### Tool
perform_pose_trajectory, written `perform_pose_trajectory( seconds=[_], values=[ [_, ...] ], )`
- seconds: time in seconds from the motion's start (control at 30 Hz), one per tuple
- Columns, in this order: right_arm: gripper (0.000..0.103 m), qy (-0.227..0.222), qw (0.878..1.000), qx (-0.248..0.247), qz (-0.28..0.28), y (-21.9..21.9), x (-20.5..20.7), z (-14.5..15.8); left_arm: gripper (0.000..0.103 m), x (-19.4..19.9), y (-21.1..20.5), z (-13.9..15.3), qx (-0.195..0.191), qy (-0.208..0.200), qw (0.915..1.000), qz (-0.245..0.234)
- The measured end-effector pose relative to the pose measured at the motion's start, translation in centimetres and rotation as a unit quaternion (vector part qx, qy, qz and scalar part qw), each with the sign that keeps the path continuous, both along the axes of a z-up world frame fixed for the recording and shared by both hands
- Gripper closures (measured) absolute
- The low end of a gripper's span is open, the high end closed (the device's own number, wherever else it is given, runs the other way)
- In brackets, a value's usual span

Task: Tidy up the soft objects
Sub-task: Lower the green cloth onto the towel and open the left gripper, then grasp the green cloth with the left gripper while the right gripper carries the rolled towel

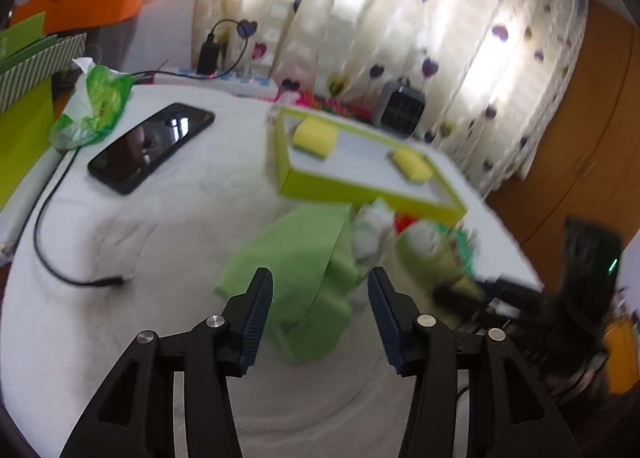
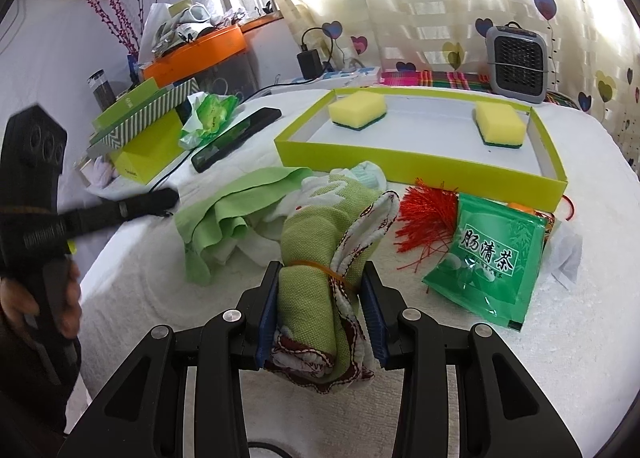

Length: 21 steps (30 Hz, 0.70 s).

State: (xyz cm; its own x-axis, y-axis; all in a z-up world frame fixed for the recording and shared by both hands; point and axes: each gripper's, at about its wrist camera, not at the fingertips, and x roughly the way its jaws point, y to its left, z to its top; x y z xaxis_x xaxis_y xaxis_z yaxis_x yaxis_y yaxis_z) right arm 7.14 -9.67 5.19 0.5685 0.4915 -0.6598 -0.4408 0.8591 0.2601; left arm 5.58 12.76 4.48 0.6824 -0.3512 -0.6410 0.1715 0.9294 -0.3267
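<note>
My right gripper [image 2: 322,270] is shut on a rolled green patterned towel [image 2: 312,254] bound with an orange rubber band, held just above the white bed cover. A crumpled light green cloth [image 2: 236,209] lies to its left, over some white fabric [image 2: 260,242]. In the left wrist view my left gripper [image 1: 320,278] hangs open over that green cloth [image 1: 304,258], with nothing between its fingers. Behind stands a shallow yellow-green tray [image 2: 420,165] holding two yellow sponges [image 2: 358,109] [image 2: 500,123]; the tray [image 1: 340,189] appears blurred in the left wrist view.
A red tassel [image 2: 424,217] and a green tea packet [image 2: 492,262] lie right of the towel. A black phone [image 1: 152,145], a cable [image 1: 44,242] and a green tissue pack [image 1: 96,105] sit at the left. A small grey heater [image 2: 516,61] stands behind the tray, boxes [image 2: 140,137] far left.
</note>
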Motion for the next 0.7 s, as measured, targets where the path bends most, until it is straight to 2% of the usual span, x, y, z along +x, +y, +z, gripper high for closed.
perform_pose_trajectory(
  seconds=[0.17,0.33,0.4,0.5,0.6,0.67,0.7],
  values=[
    [0.064,0.003,1.000,-0.002,0.003,0.2,0.1,-0.2,0.047,-1.5,-0.8,-2.0,0.034,0.028,0.9989,-0.019],
    [0.064,0.004,1.000,-0.006,0.007,0.5,0.0,-0.3,0.047,-1.6,-2.4,-2.4,0.082,0.023,0.9961,-0.020],
    [0.064,0.005,1.000,-0.006,0.006,0.5,0.0,-0.3,0.047,-1.2,-3.0,-2.6,0.106,0.029,0.9939,-0.015],
    [0.064,0.005,1.000,-0.006,0.003,0.4,0.0,-0.3,0.047,-0.8,-4.1,-3.2,0.163,0.033,0.9860,-0.008],
    [0.064,0.008,1.000,-0.007,0.004,0.4,0.1,-0.4,0.047,-0.6,-3.7,-3.1,0.160,0.034,0.9865,0.002],
    [0.064,0.009,1.000,-0.007,0.005,0.5,0.2,-0.5,0.052,-0.3,-3.4,-2.8,0.171,0.034,0.9844,0.019],
    [0.064,0.010,1.000,-0.007,0.005,0.5,0.2,-0.5,0.069,-0.2,-3.2,-2.7,0.179,0.031,0.9831,0.025]
  ],
)
